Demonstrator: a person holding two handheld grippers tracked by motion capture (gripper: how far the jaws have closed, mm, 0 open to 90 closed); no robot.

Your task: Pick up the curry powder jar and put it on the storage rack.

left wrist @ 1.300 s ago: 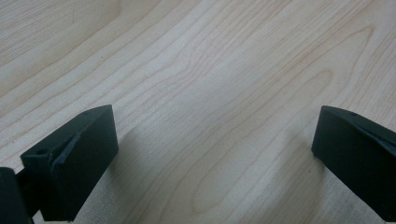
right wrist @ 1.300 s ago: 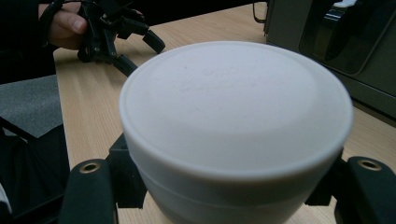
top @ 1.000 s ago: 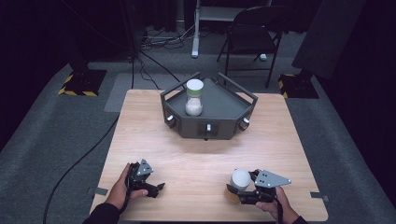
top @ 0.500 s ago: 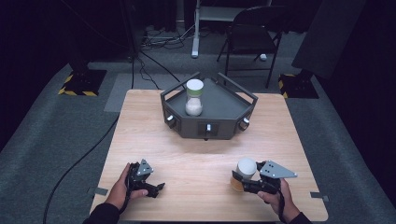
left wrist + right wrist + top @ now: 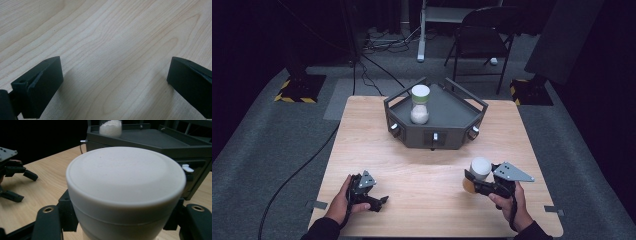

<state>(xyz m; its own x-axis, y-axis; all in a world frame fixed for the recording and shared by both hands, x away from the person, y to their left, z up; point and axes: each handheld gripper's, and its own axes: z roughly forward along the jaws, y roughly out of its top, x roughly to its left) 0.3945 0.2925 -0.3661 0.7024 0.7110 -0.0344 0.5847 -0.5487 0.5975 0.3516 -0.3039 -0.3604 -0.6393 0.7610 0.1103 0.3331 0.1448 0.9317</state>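
Dark room, wooden table (image 5: 432,175) under me. My right gripper (image 5: 475,181) pinching white-capped jar (image 5: 478,170), near table's right front edge; cap (image 5: 125,173) fills my view close up. My left gripper (image 5: 377,200) low over bare wood at left front, jaws spread wide, holding nothing. Second jar (image 5: 420,104) upright in grey tray (image 5: 452,112) at far side.

Light falls from above onto the desk (image 5: 422,170), which is bright and evenly lit, while the floor and room around it sink into near black. In the left gripper view the wood grain between the jaws is sharp, with soft shadows spreading inward from each jaw. In the right gripper view the white cap (image 5: 125,187) between the jaws is close and slightly soft, without glare; the tray (image 5: 155,142) beyond it stays dim
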